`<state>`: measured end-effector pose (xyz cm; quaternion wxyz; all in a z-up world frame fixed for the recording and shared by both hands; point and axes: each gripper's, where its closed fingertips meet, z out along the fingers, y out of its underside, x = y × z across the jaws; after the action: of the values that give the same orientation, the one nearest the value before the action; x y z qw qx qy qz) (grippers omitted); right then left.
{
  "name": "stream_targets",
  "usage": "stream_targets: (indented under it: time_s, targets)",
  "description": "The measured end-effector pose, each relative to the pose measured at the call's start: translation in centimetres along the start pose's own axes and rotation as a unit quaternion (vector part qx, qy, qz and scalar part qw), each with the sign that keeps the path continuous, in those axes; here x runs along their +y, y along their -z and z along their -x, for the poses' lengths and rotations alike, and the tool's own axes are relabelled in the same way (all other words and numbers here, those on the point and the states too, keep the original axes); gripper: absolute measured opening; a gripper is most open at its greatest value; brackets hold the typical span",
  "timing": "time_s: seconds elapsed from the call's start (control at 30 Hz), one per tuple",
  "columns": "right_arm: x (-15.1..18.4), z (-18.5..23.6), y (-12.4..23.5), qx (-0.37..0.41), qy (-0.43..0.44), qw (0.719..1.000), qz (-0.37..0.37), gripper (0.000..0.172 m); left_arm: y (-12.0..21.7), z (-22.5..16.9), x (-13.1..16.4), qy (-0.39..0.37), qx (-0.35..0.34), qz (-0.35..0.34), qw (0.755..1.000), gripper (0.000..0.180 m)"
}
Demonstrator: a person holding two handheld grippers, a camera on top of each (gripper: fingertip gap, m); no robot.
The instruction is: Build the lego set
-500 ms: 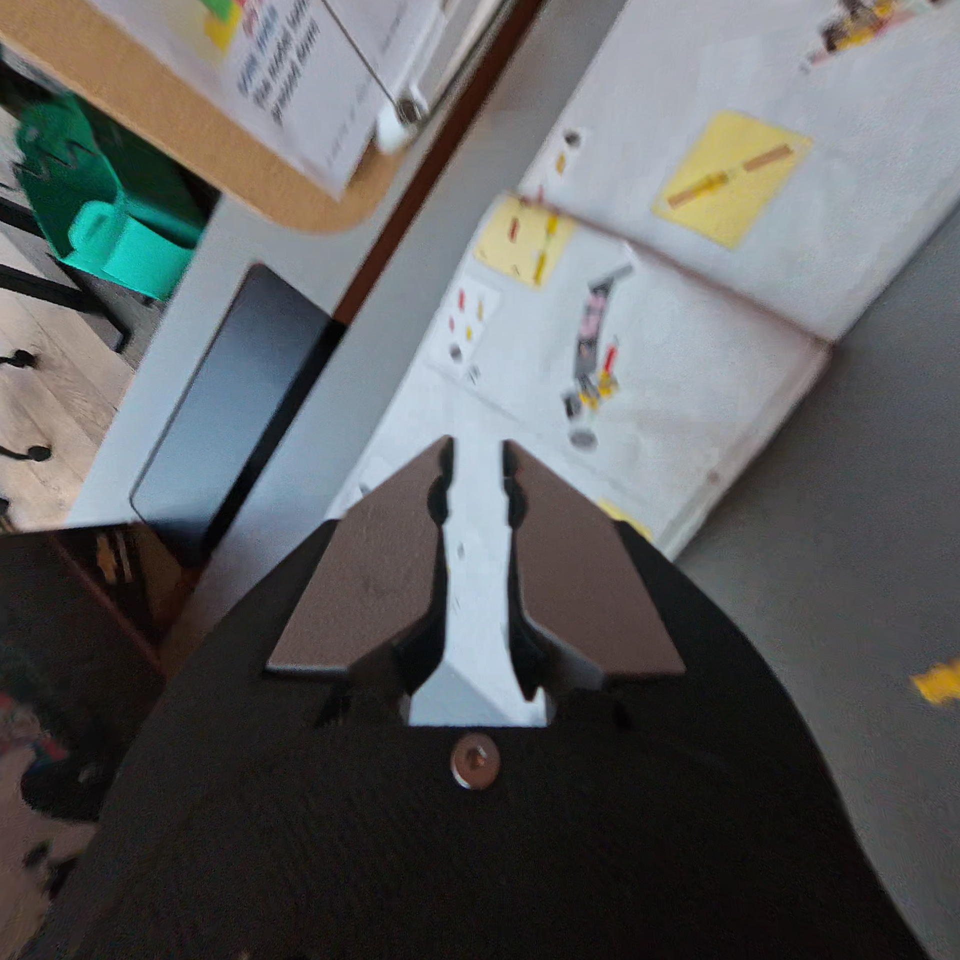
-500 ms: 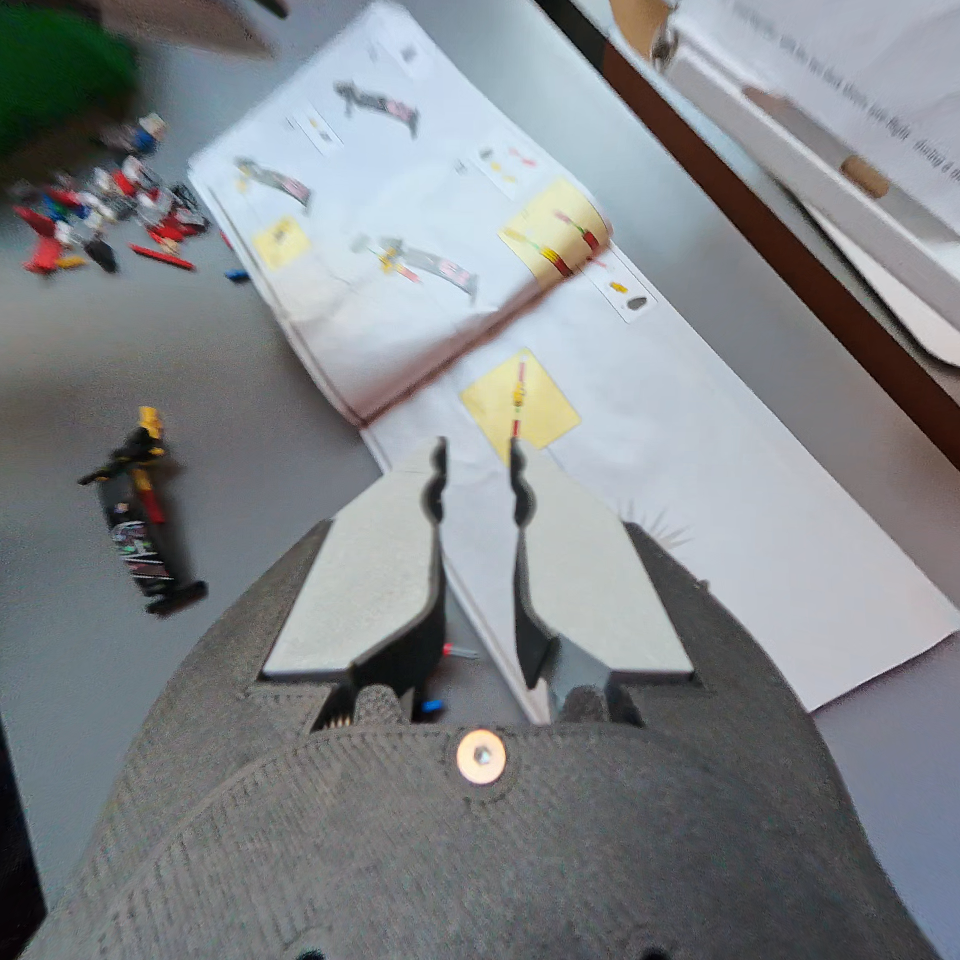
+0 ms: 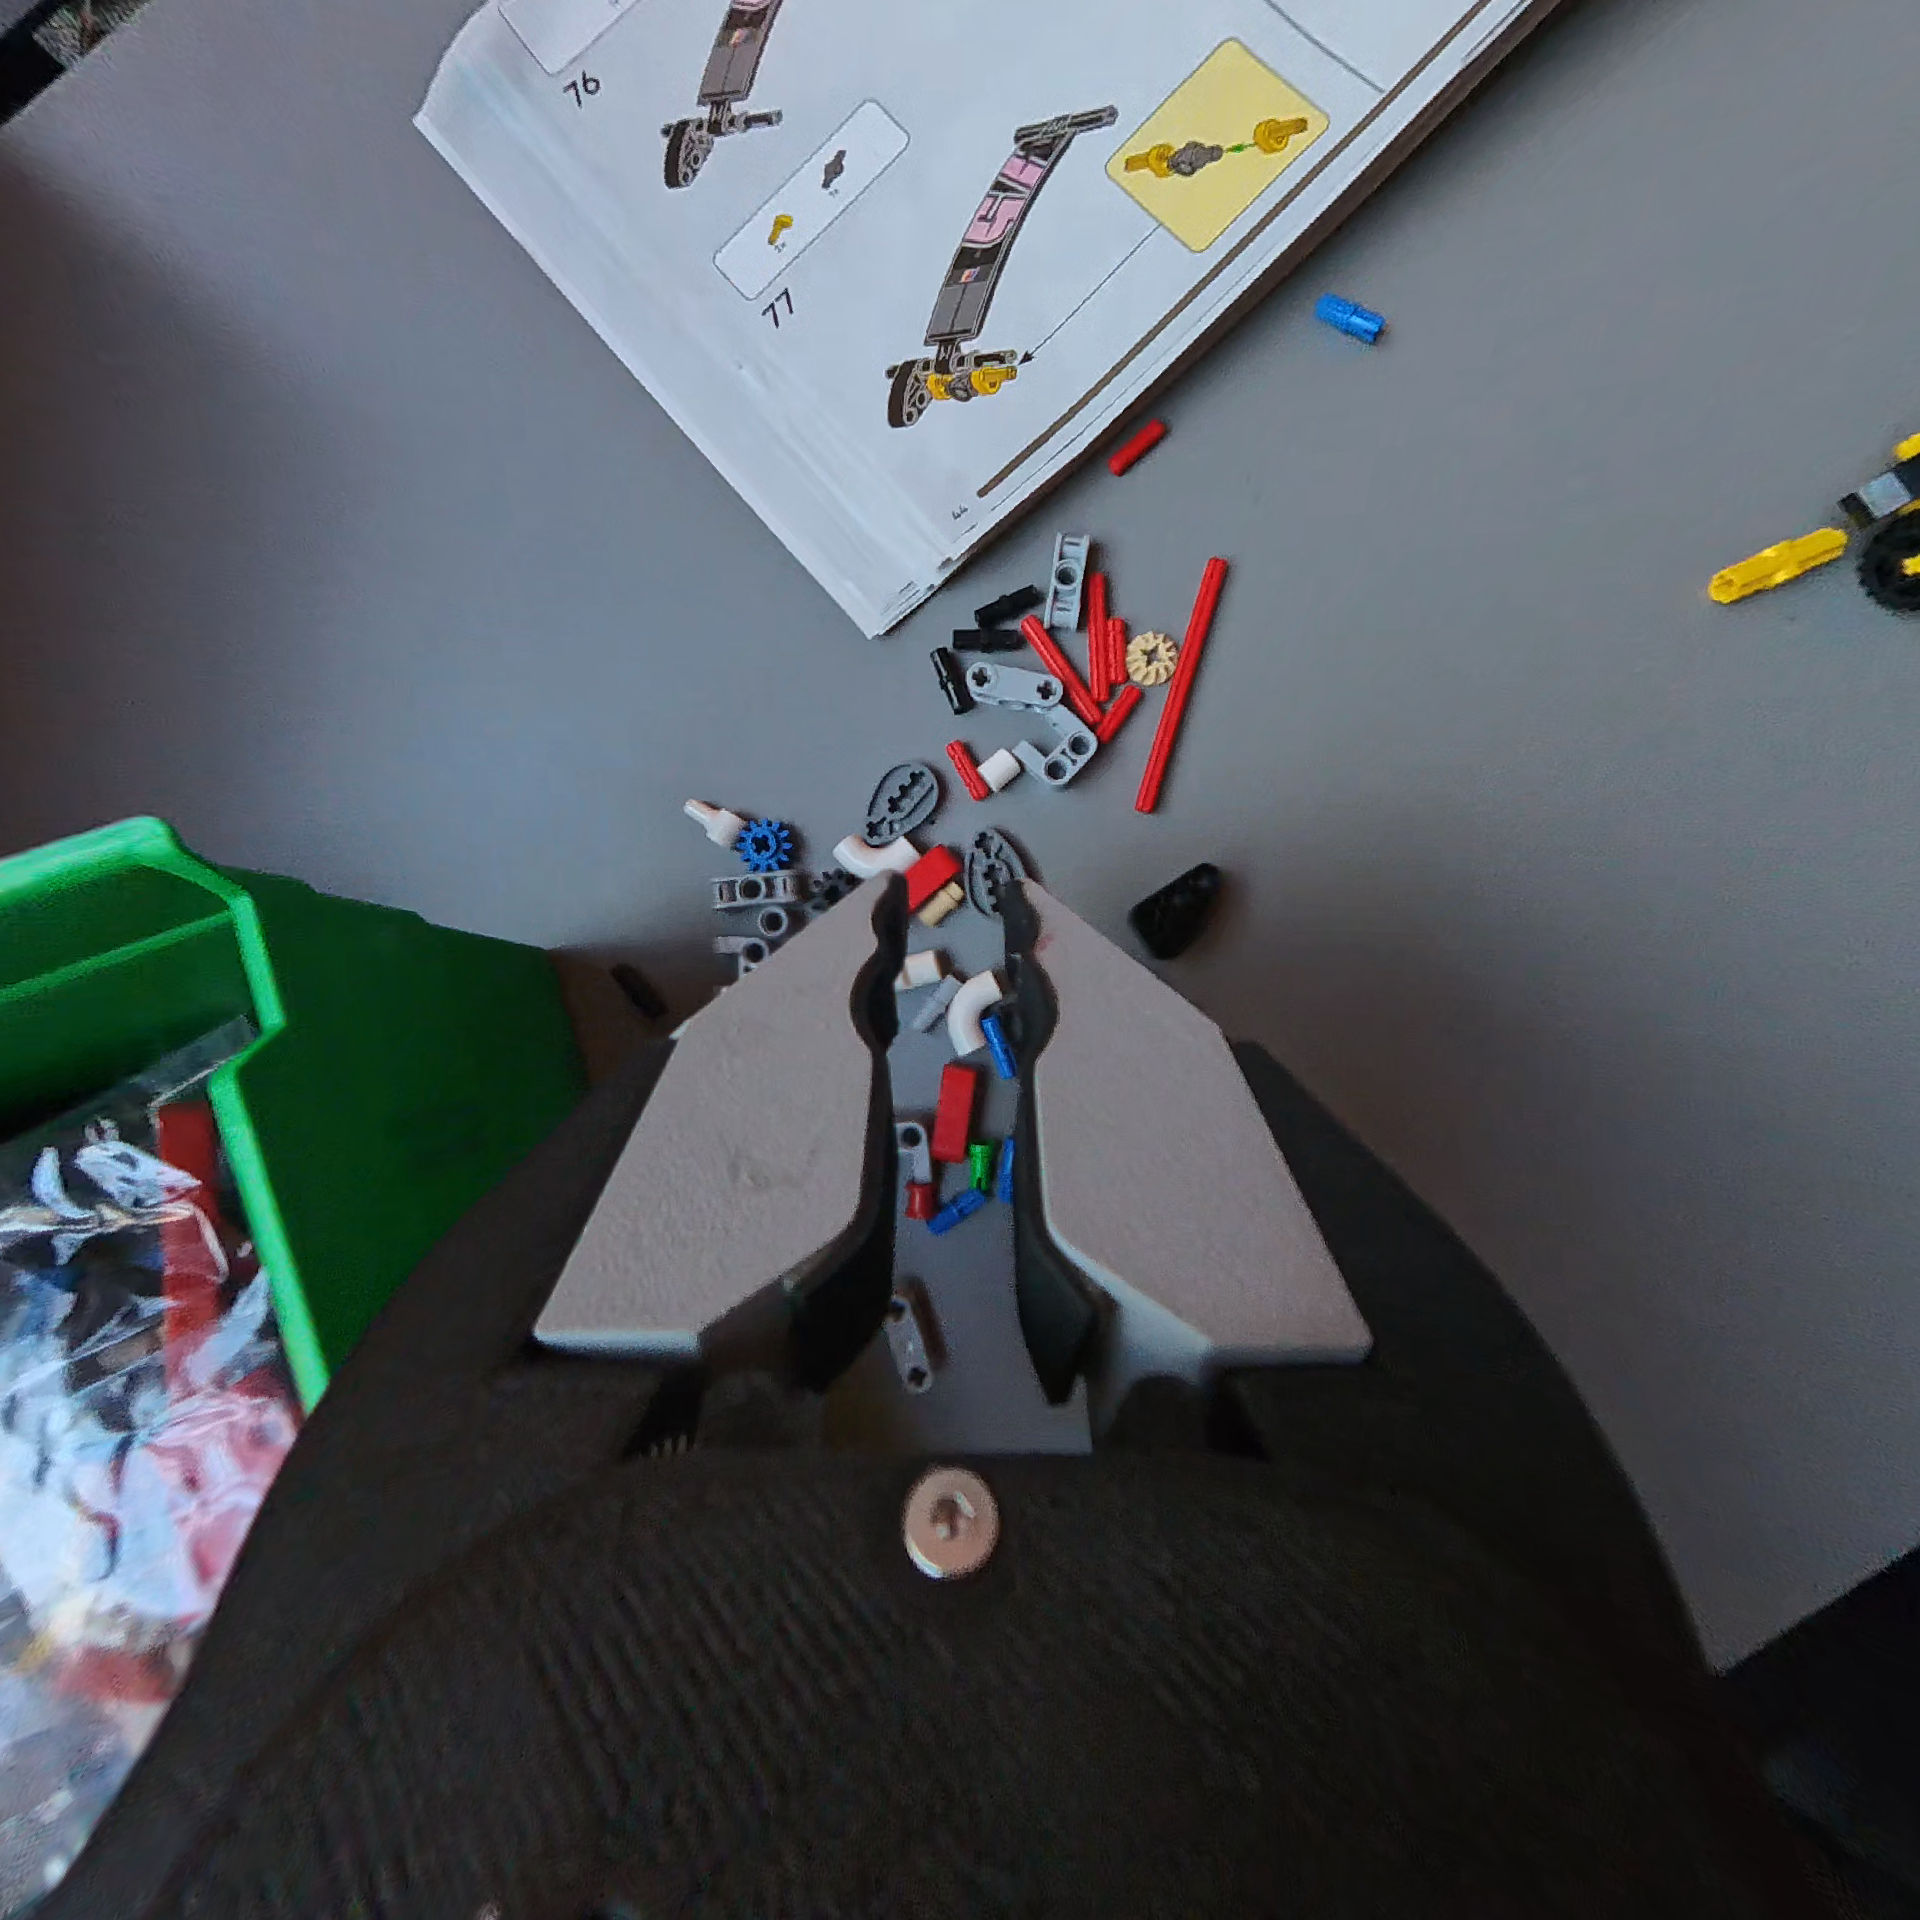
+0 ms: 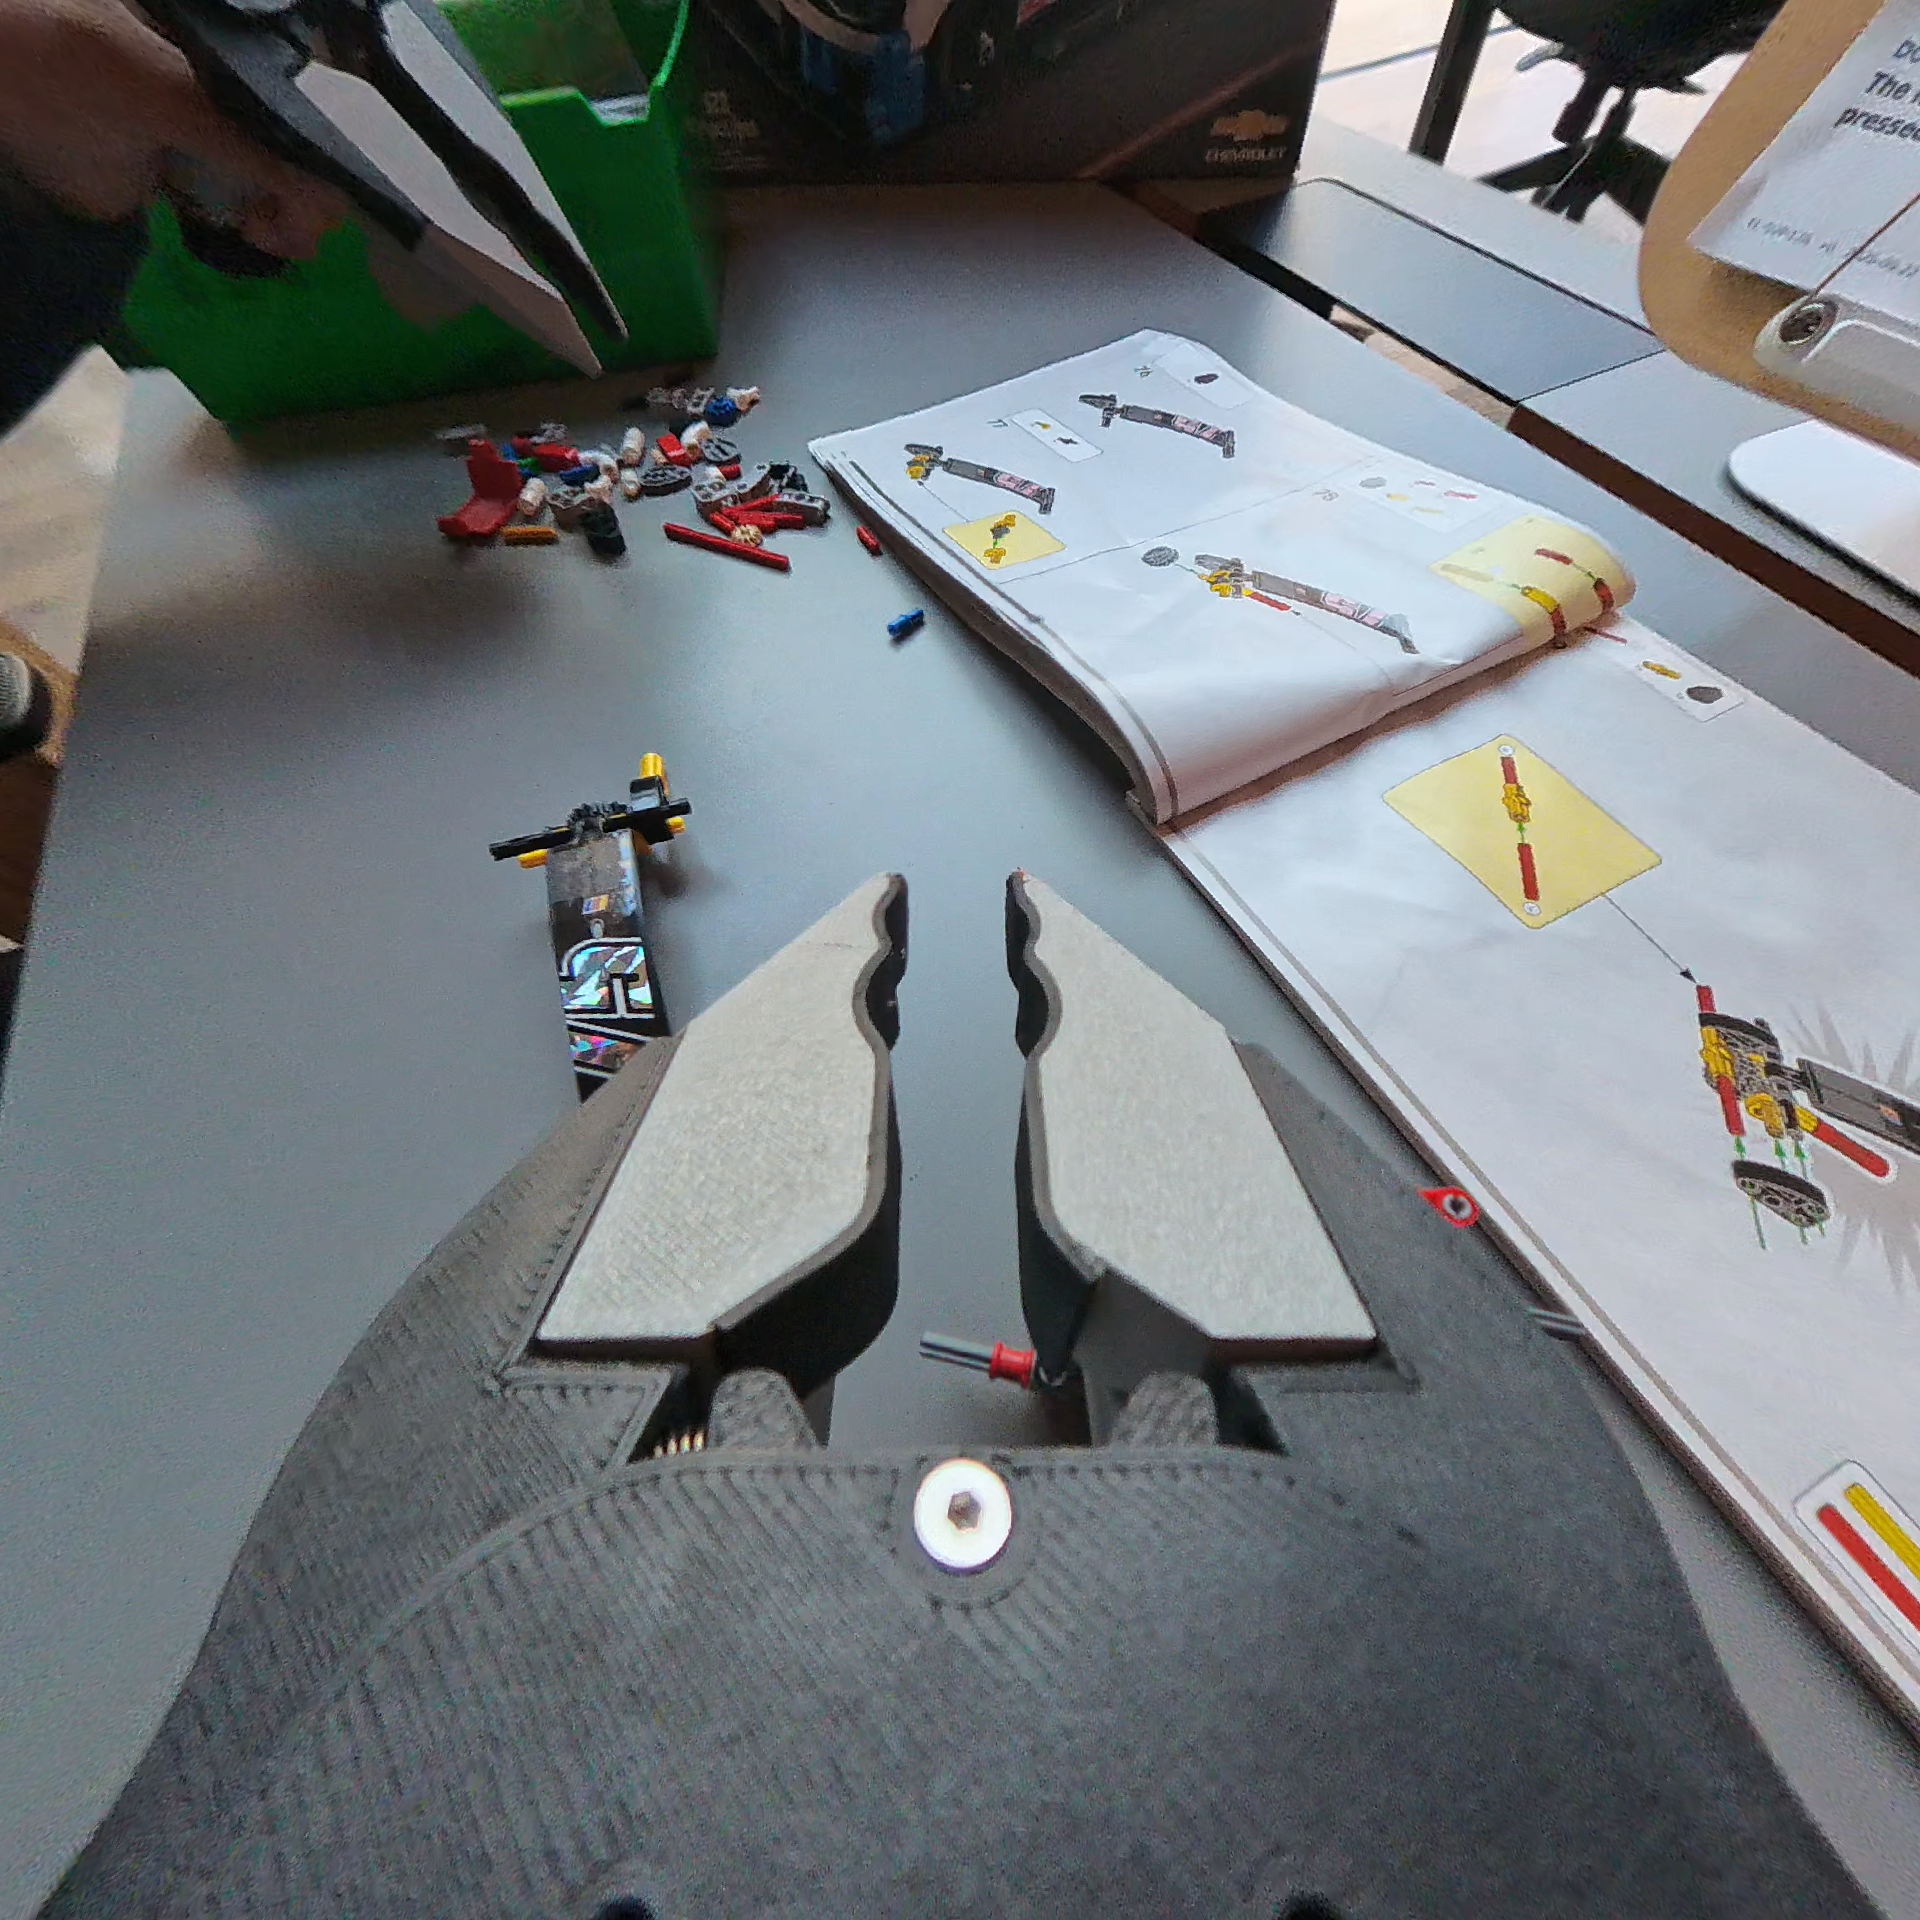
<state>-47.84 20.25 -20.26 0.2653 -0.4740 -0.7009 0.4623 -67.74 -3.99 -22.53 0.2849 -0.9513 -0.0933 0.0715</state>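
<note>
Matte grey worktop [image 4: 312,1039], smooth, faint sheen. Left tongs [image 3: 951,899]: flat pale textured finger plates with black wavy inner edges, on a ribbed black printed body; parted a narrow way, nothing in them, poised over a heap of small plastic building parts [image 3: 935,935] with the tips above a red block [image 3: 932,873] and a tan stub [image 3: 940,906], whether they touch any piece I cannot tell. More bits show through the gap between the fingers: white curved elbows, blue pins, a red brick, a green stub. Ahead of these tongs lie long red ridged axles [image 3: 1179,686], grey holed beams, a tan toothed gear [image 3: 1151,658], a blue gear [image 3: 766,844], two dark oval plates; a black wedge piece [image 3: 1176,909] just to the right. Far ahead, an open glossy paper instruction booklet [image 3: 831,312]; left of the tongs, a green plastic bin [image 3: 260,987] with crinkled clear bags inside. Right tongs [image 4: 956,894]: same build, narrowly parted, bare, hanging above bare worktop. Just left of them lies a slim black model panel [image 4: 603,935] with a shiny foil sticker and a black cross axle with yellow ends. A small dark pin with a red collar [image 4: 977,1356] lies on the worktop, seen low between the fingers near their base. To their right, the booklet's spread pages, slightly bowed at the spine. A dark cardboard box [image 4: 1039,94] stands far ahead beside the bin.
</note>
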Motion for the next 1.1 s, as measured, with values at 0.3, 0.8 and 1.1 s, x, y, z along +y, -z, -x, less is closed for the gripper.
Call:
stream_targets:
  time_s: [0.3, 0.8, 1.1]
  targets:
    - [-0.9, 0.9, -1.0, 0.057, 0.043, 0.997, -0.038, 0.013, -2.3, -1.9, -2.9, -0.016, -0.004, -0.07, 0.997, 0.012]
    - [-1.5, 1.1, -0.1, 0.052, 0.051, 0.994, -0.081, 0.007, -2.1, -0.3, -3.0, 0.007, -0.001, -0.074, 0.997, 0.011]
    - [-1.8, 1.5, 0.2, 0.055, 0.063, 0.993, -0.086, 0.005, -1.6, 0.0, -2.1, -0.01, -0.016, -0.046, 0.999, 0.005]
